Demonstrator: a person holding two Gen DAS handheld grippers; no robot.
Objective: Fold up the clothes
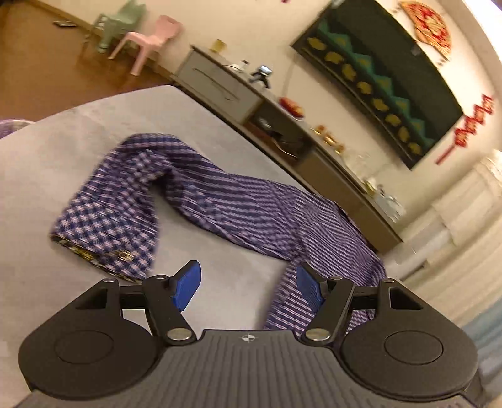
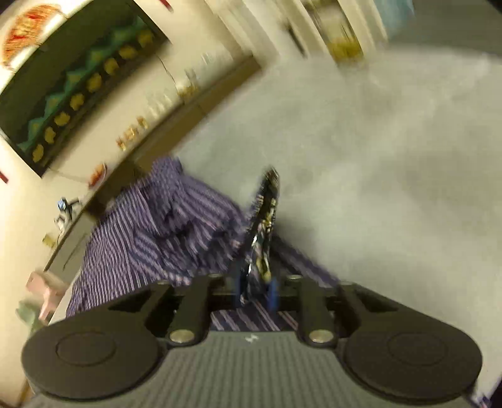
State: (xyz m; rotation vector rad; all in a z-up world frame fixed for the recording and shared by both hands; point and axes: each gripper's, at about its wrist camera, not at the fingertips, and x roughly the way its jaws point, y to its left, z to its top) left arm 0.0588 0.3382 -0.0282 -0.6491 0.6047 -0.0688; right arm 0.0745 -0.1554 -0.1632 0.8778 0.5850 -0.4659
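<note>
Left tool point(image 1: 248, 288): your blue pads stand wide apart, released – nothing between them. It hangs over the grey worktop point(image 1: 62, 163), with shirt fabric just behind the right-hand pad.
Right tool point(image 2: 257, 292): your pads are clenched on a dark patterned edge of the shirt point(image 2: 262, 232), which stands up from the pinch as a narrow strip. The view is motion-blurred, so finer detail is lost.
Shirt point(image 1: 219, 204): purple-and-white striped, lying crumpled across the grey worktop. One sleeve bends toward the near left and ends in a checked cuff point(image 1: 103, 232) with a dark patterned lining; the cuff lies flat on the surface. The body trails to the right, past the worktop's far edge.
Shirt in the right view: bunched in a heap left of your clenched tool, more striped cloth under the tool itself.
Background: a long low cabinet point(image 1: 282, 125) with small items on top runs along the wall – a dark framed panel point(image 1: 376, 78) hangs above it.
Floor: a pink chair point(image 1: 147, 40) and a green chair point(image 1: 119, 22) stand on brown boards, well apart from the worktop.
</note>
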